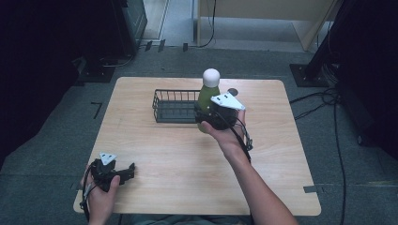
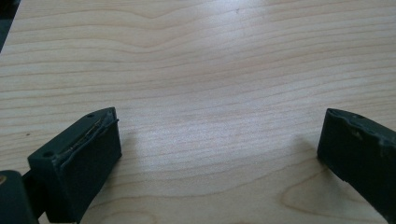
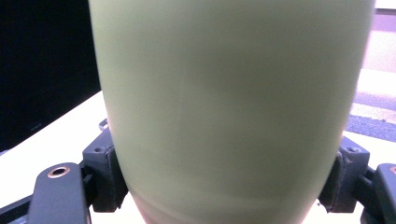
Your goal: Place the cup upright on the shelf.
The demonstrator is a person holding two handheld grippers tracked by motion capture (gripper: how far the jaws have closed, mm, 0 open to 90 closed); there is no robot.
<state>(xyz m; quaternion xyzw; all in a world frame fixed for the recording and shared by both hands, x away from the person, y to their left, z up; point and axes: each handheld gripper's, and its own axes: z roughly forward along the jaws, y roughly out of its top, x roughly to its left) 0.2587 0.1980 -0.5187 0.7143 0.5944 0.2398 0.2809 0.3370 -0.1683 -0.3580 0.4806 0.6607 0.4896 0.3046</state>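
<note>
Clamped between the jaws of the right gripper [image 1: 206, 117] is a green bottle [image 1: 207, 96] with a white rounded cap [image 1: 211, 76], and it is being held upright near the middle of the wooden table [image 1: 187, 154]. In the right gripper view the bottle's green body [image 3: 233, 107] is being pressed on both sides by the black pads low on its wall. The bottle is being kept just beside the right end of a black wire basket [image 1: 174, 106], which is standing on the far half of the table. Near the table's front left corner, the left gripper [image 1: 123, 172] is being held low by the person's left hand [image 1: 101, 194]. Its jaws are being kept wide apart in the left gripper view, with bare wood grain [image 2: 219, 93] lying between them.
</note>
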